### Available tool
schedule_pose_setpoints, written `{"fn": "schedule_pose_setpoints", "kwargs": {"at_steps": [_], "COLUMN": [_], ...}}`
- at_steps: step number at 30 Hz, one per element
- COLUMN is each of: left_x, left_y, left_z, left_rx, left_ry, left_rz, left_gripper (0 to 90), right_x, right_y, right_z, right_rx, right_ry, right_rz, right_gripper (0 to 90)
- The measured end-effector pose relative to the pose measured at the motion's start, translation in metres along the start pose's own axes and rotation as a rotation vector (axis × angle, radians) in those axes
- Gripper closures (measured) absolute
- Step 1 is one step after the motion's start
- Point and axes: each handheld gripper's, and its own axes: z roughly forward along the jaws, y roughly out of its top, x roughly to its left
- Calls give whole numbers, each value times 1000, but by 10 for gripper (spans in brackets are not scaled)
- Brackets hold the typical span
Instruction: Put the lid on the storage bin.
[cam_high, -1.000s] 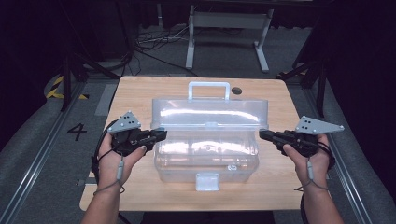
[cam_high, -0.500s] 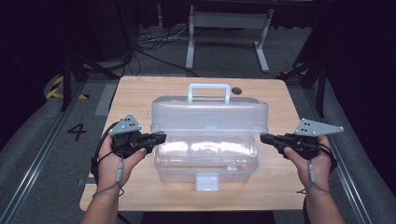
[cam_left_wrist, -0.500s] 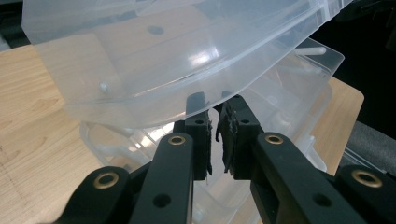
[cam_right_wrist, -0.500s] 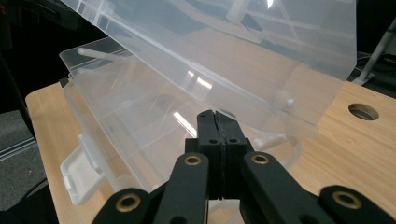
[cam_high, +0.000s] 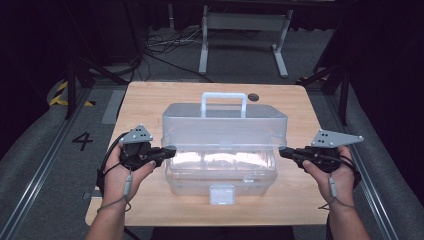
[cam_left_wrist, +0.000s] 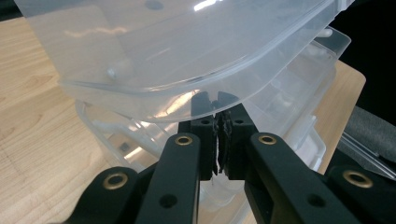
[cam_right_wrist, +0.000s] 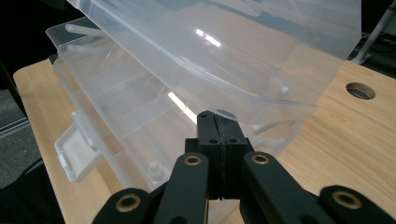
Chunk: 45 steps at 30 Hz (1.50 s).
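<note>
Lid (cam_high: 225, 127) of clear plastic box (cam_high: 220, 172) stands raised above its compartments.

One clear plastic box (cam_high: 220, 165) on counter (cam_high: 150, 100), one lid (cam_high: 225, 127), one carry handle (cam_high: 223, 96), one front latch (cam_high: 222, 194). Two hand-held grippers: left (cam_high: 170, 150), right (cam_high: 282, 151). Two hands. One round hole (cam_high: 253, 97) in counter. One painted numeral (cam_high: 82, 141) on floor.

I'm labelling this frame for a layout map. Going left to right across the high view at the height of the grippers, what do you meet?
Left gripper → clear plastic box with its raised lid → right gripper.
</note>
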Motion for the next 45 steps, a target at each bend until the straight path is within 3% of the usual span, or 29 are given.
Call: {"fn": "schedule_pose_setpoints", "kwargs": {"at_steps": [11, 33, 45], "left_x": [-3, -6, -7], "left_y": [-1, -2, -3], "left_z": [-1, -1, 0], "left_rx": [66, 195, 246], "left_ry": [22, 17, 17], "left_rz": [5, 37, 25], "left_gripper": [898, 898, 898], "right_x": [2, 5, 8], "right_y": [-1, -4, -4], "right_z": [0, 0, 2], "right_rx": [51, 147, 206], "right_ry": [13, 27, 28], "right_rz": [-6, -32, -58], "right_gripper": [900, 900, 900]}}
